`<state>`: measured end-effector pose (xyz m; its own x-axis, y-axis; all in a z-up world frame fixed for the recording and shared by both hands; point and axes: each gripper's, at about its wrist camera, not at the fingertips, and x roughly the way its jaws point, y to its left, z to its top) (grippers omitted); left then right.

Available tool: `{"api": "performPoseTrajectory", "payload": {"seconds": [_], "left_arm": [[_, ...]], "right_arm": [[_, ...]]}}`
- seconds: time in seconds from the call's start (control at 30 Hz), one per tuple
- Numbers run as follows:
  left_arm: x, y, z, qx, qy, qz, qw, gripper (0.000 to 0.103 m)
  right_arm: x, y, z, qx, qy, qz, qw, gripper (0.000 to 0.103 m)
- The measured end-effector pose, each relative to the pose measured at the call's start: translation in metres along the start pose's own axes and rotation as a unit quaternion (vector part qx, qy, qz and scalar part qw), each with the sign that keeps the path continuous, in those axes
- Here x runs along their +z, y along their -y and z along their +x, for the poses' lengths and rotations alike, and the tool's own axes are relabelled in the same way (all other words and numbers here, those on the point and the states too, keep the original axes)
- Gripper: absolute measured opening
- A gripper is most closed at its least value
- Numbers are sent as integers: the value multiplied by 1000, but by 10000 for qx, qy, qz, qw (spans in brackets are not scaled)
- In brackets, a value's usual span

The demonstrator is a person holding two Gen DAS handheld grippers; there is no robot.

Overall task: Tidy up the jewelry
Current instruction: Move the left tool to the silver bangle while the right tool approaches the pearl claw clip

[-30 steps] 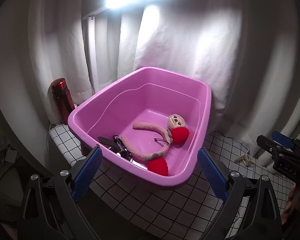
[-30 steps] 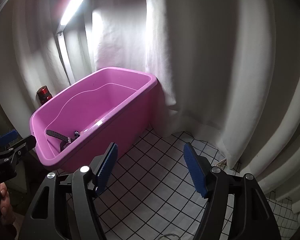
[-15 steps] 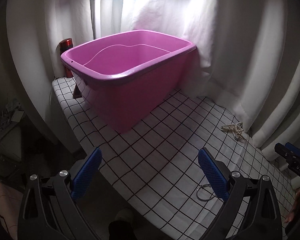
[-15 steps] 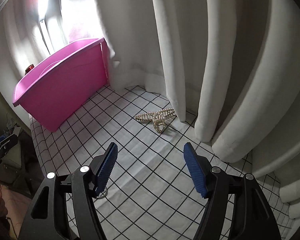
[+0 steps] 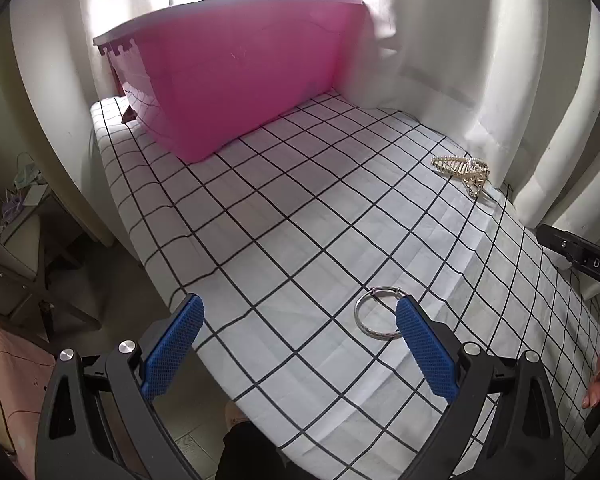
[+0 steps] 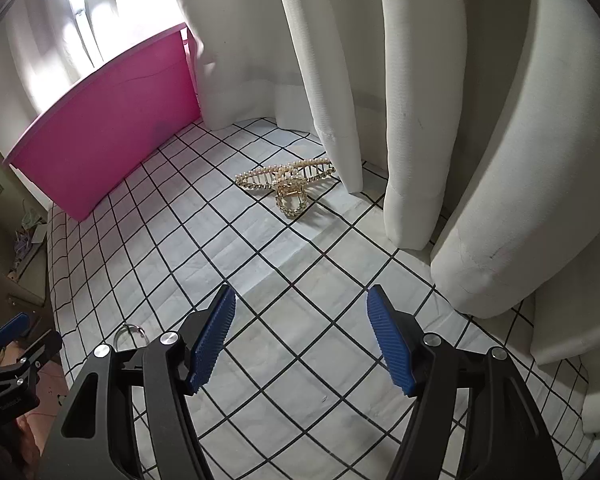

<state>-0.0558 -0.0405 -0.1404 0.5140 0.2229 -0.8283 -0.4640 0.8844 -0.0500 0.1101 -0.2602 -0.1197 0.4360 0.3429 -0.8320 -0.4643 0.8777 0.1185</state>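
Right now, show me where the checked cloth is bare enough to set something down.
The widest bare stretch of checked cloth lies between the pink tub, the silver bangle and the pearl hair claw. There is more between the claw and the right hand-held gripper. It is tight along the curtain, beside the claw.

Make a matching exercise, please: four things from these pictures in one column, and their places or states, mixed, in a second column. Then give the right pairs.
Things:
1. pink tub
2. pearl hair claw
3. silver bangle
4. right gripper

Places or states:
A. lies near the white curtain
B. open, holding nothing
C. lies flat beside the left gripper, at its right finger
D. stands at the far end of the checked cloth

Pairs: 1-D, 2-A, 3-C, 4-B
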Motion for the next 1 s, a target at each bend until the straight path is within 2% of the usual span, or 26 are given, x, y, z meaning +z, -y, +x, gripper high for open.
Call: {"api": "performPoseTrajectory", "payload": {"seconds": [0.37, 0.47, 0.6, 1.0], "left_arm": [[-19, 46, 33, 13, -151, 22, 9999, 95], [-21, 51, 37, 4, -110, -82, 9999, 95], [-25, 59, 43, 183, 13, -89, 9998, 95], [-27, 66, 61, 402, -6, -377, 9985, 95]], "right_arm": [[14, 1, 41, 179, 3, -319, 9993, 65], [17, 0, 48, 176, 37, -424, 9989, 65], [19, 2, 54, 202, 79, -462, 9987, 65], [30, -6, 79, 196, 132, -623, 9978, 65]]}}
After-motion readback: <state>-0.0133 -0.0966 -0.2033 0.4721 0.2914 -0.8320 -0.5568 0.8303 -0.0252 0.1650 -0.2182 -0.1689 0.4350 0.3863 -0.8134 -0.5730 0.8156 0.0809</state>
